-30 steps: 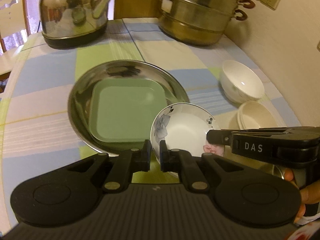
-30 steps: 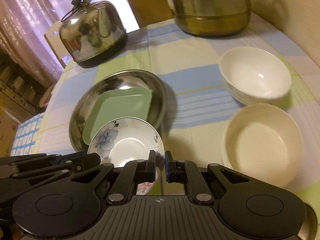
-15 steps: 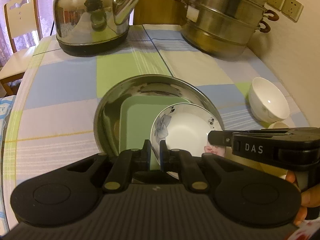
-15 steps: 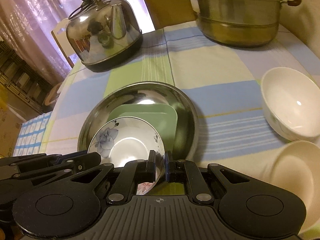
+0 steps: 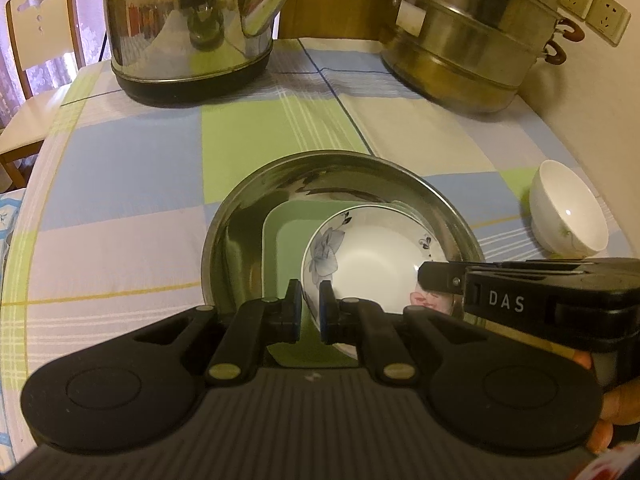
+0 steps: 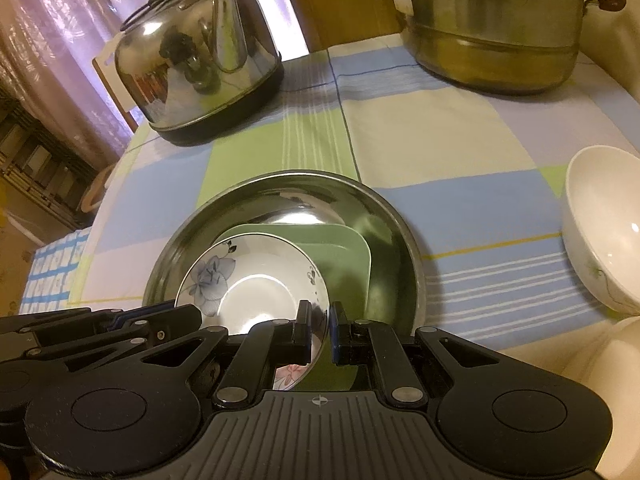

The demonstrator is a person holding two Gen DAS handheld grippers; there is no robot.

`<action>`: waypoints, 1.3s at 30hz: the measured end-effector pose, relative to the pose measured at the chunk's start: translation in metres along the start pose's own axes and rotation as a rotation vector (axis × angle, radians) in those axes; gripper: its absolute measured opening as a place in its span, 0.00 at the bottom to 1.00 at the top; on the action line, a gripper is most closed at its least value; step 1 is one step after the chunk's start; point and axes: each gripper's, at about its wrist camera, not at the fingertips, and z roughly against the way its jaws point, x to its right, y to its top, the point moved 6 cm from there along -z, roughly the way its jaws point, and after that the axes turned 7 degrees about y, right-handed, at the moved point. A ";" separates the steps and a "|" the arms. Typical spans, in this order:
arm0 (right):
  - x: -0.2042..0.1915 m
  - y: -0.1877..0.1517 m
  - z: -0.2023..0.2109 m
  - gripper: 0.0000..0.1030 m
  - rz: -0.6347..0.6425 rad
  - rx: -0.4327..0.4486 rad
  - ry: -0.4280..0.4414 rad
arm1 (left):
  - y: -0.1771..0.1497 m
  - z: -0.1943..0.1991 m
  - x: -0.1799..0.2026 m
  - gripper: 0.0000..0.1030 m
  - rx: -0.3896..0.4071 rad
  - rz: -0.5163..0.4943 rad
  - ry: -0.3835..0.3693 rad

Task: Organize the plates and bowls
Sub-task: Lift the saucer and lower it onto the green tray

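Note:
A white bowl with a blue flower [image 5: 372,256] [image 6: 256,280] is held over a green square plate [image 5: 284,236] [image 6: 344,256] that lies in a round steel dish [image 5: 240,220] [image 6: 392,216]. My left gripper [image 5: 309,310] is shut on the bowl's left rim. My right gripper [image 6: 320,332] is shut on its right rim; its fingers also show in the left wrist view [image 5: 440,276]. A plain white bowl [image 5: 568,212] [image 6: 604,224] stands to the right on the tablecloth.
A steel kettle [image 5: 188,28] [image 6: 196,64] stands at the back left and a stacked steel steamer pot [image 5: 472,36] [image 6: 492,24] at the back right. A cream bowl [image 6: 616,368] is at the right edge. A chair [image 5: 36,40] is beyond the table's left side.
Both grippers have carried the flower bowl to the left, from beside the steel dish to over the green plate. The two bowls on the right have slid toward the frame edges.

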 end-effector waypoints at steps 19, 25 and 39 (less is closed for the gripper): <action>0.006 0.000 -0.020 0.09 -0.025 -0.024 -0.034 | 0.001 -0.026 -0.002 0.07 -0.045 -0.007 -0.012; 0.007 0.000 -0.021 0.09 -0.027 -0.011 -0.040 | 0.003 -0.030 -0.002 0.07 -0.051 0.003 -0.023; 0.008 0.011 0.006 0.53 -0.024 0.106 -0.028 | 0.013 -0.012 -0.003 0.31 -0.018 0.032 -0.029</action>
